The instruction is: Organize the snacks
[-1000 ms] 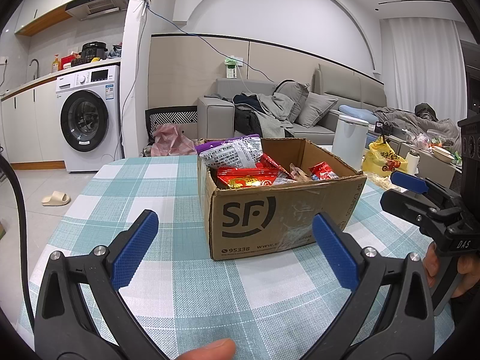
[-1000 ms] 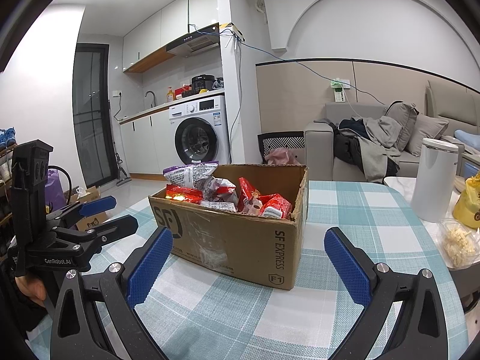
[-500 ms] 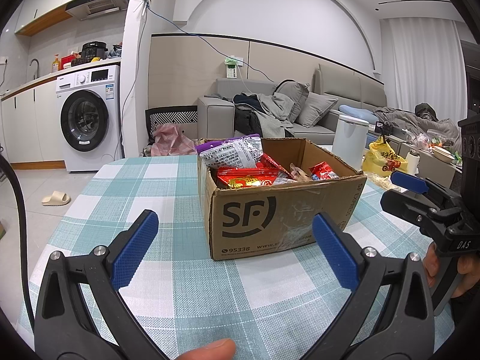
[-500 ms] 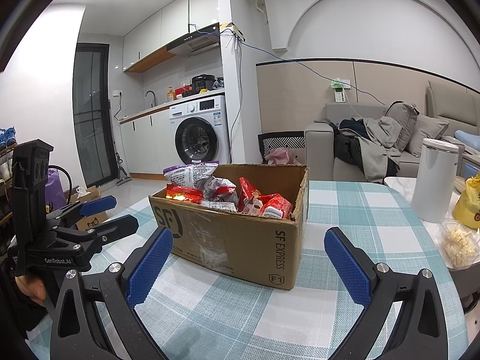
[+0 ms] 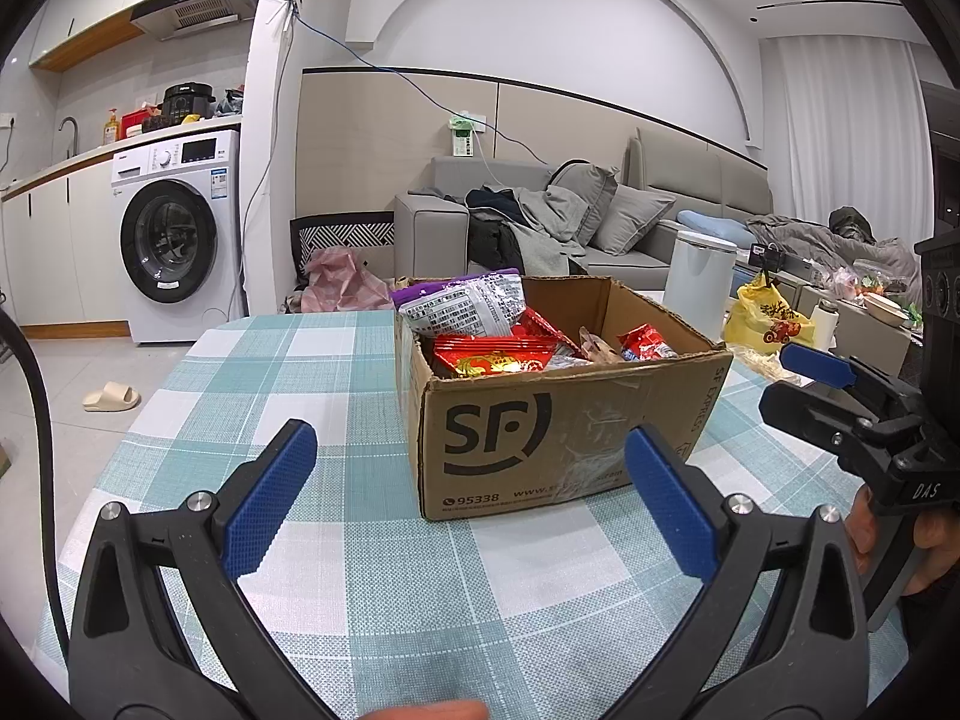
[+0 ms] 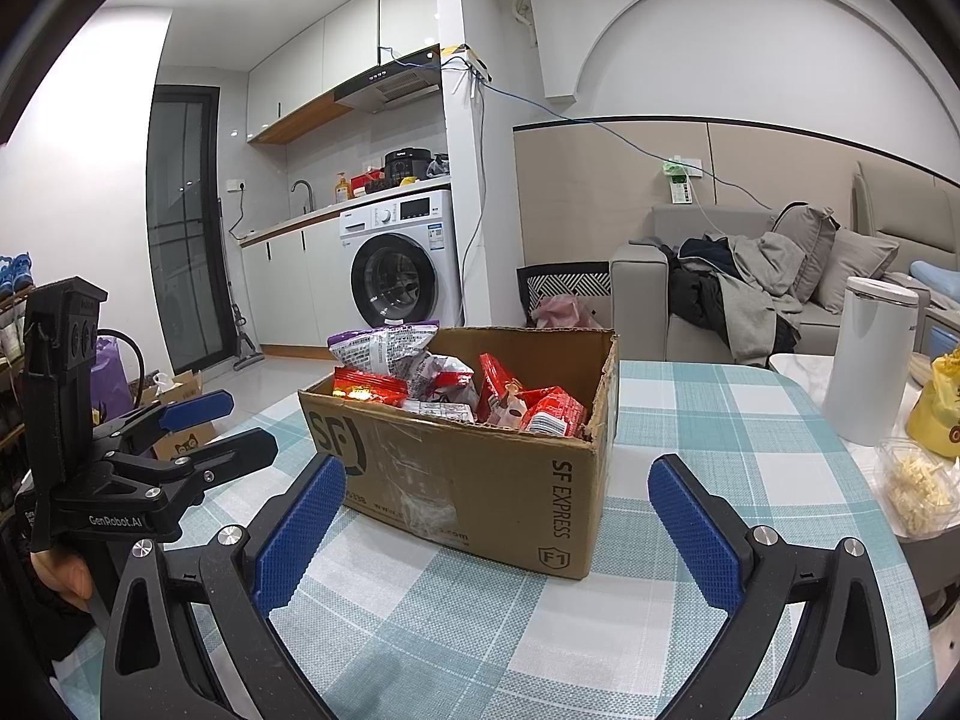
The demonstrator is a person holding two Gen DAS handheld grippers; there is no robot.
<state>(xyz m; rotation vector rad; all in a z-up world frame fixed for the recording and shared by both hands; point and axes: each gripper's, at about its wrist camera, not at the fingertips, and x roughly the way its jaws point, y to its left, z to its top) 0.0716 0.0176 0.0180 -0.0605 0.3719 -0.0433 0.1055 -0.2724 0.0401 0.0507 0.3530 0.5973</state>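
An open cardboard box (image 5: 570,438) (image 6: 480,480) marked SF stands on the checked tablecloth. Several snack packets fill it: a purple and white bag (image 5: 465,306) (image 6: 378,348) at the top, red packets (image 5: 492,357) (image 6: 555,411) beside it. My left gripper (image 5: 471,498) is open, held low in front of the box with nothing between its blue pads. My right gripper (image 6: 495,516) is also open and empty, facing the box's corner from the other side. Each gripper shows in the other's view: the right gripper (image 5: 804,381) at the right edge, the left gripper (image 6: 234,426) at the left edge.
A white canister (image 6: 873,360) (image 5: 699,285), a yellow bag (image 5: 768,318) and a clear tub of pale snacks (image 6: 918,489) stand at the table's right side. Beyond the table are a sofa (image 5: 600,222), a washing machine (image 5: 174,234) and a slipper (image 5: 111,396) on the floor.
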